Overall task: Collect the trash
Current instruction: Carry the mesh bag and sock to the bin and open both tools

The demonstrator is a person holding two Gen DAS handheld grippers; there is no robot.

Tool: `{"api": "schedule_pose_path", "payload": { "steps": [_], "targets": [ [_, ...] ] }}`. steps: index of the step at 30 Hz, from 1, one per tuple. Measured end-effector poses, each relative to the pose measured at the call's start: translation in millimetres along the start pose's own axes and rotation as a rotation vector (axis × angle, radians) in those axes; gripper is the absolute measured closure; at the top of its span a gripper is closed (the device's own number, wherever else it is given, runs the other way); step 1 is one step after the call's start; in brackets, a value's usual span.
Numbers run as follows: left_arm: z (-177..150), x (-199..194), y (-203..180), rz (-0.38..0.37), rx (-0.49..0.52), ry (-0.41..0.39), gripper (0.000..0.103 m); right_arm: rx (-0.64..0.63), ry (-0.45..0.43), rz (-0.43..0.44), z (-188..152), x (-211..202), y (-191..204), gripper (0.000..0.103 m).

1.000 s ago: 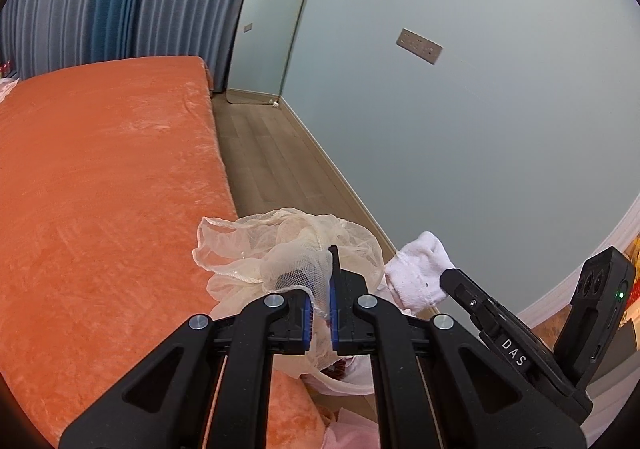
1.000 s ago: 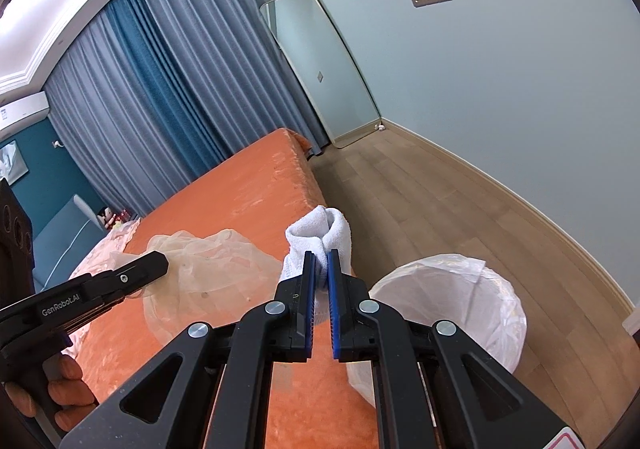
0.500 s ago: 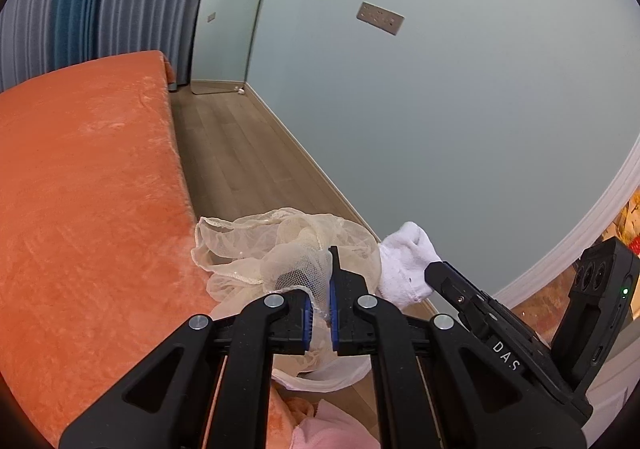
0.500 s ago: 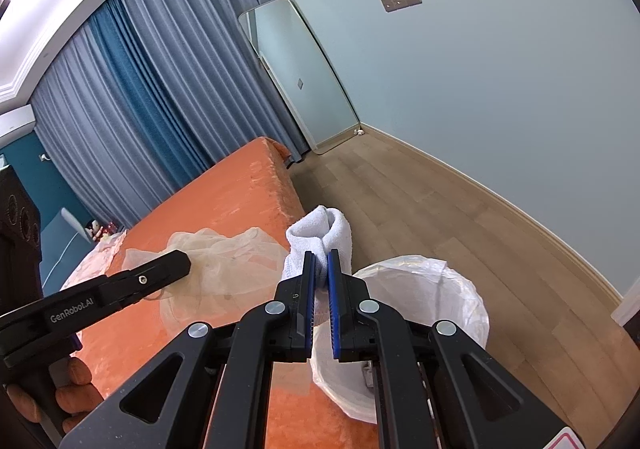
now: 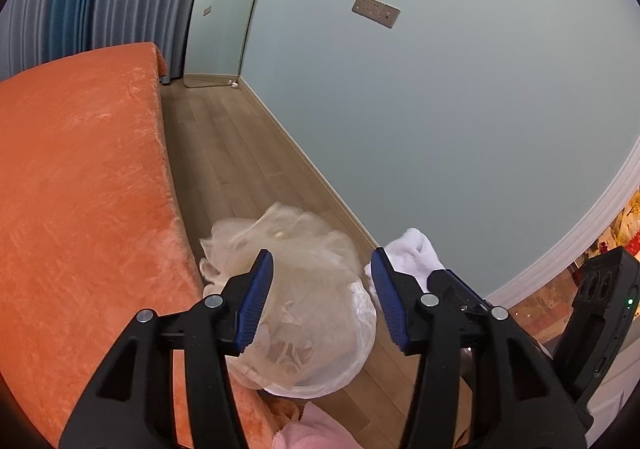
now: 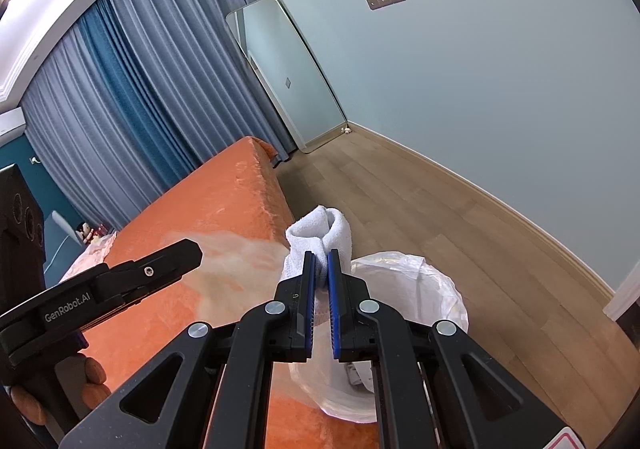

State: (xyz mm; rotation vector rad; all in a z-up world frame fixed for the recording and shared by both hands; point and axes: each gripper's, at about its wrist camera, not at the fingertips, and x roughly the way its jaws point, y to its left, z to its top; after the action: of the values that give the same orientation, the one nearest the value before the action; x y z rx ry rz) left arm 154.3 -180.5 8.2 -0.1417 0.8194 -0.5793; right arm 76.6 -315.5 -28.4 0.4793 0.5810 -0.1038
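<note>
Over the lined bin (image 6: 404, 313) beside the orange bed (image 5: 80, 185): left tongs (image 5: 322, 299) have just sprung apart, and the gauzy net (image 5: 288, 253), no longer pinched, is dropping binward. Right tongs (image 6: 320, 293) remain clamped on the white sock (image 6: 320, 229). Count: one net, one sock, one bin; sock not yet dropped.

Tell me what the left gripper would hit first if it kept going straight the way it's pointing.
Probably the crumpled sheer beige netting, blurred just beyond the open left gripper, above the white-lined trash bin. Depth is unclear.
</note>
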Motion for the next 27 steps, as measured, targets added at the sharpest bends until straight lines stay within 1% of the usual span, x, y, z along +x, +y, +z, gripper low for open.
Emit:
{"api": "schedule_pose_path", "payload": {
  "steps": [9,18,27],
  "targets": [
    [-2.5,-4.0,10.0,0.011,-0.008,-0.005,0.055,-0.016,0.011,-0.001,-1.3,1.7,7.2,0.097],
    [-13.5,-10.5,29.1,0.051,-0.026,-0.007,0.054,-0.05,0.045,-0.001,-7.5,14.3,15.5,0.096],
    [-19.8,-14.2,50.3,0.092,-0.048,-0.011,0.05,-0.073,0.075,-0.002,-6.2,29.2,25.6,0.094]
  ]
}}
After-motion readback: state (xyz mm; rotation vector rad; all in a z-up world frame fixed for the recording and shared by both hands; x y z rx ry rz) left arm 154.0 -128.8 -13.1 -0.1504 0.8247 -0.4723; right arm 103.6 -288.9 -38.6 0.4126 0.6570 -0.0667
